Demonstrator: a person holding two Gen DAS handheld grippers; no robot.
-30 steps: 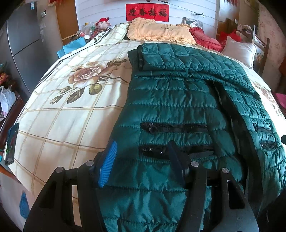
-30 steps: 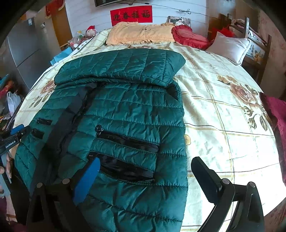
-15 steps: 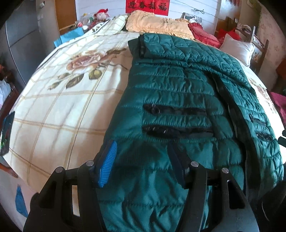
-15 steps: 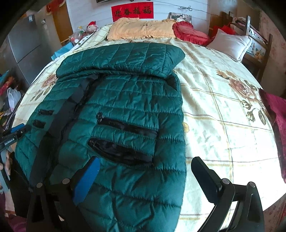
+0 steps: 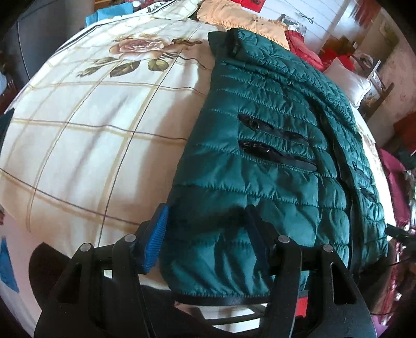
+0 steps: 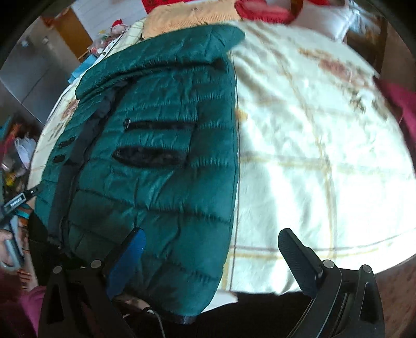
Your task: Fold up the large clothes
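Note:
A dark green quilted jacket (image 5: 262,156) lies lengthwise on the bed, front up, with black zip pockets and its hem hanging over the near edge. It also shows in the right wrist view (image 6: 161,161). My left gripper (image 5: 205,231) is open, its fingers straddling the hem's left corner, the cloth between them. My right gripper (image 6: 210,249) is open wide around the hem's right corner, with the blue-padded finger (image 6: 127,257) over the jacket and the black finger (image 6: 296,254) over the sheet.
The bed has a cream checked sheet with rose prints (image 5: 85,124). An orange blanket (image 6: 187,15), red cushions (image 5: 304,49) and a white pillow (image 5: 348,83) lie at the head. Grey cabinets (image 6: 31,70) stand at left. The other gripper's edge shows at left (image 6: 15,202).
Both grippers have pulled back and dropped toward the near bed edge, so the jacket's hem now lies between their fingers. Both stay open.

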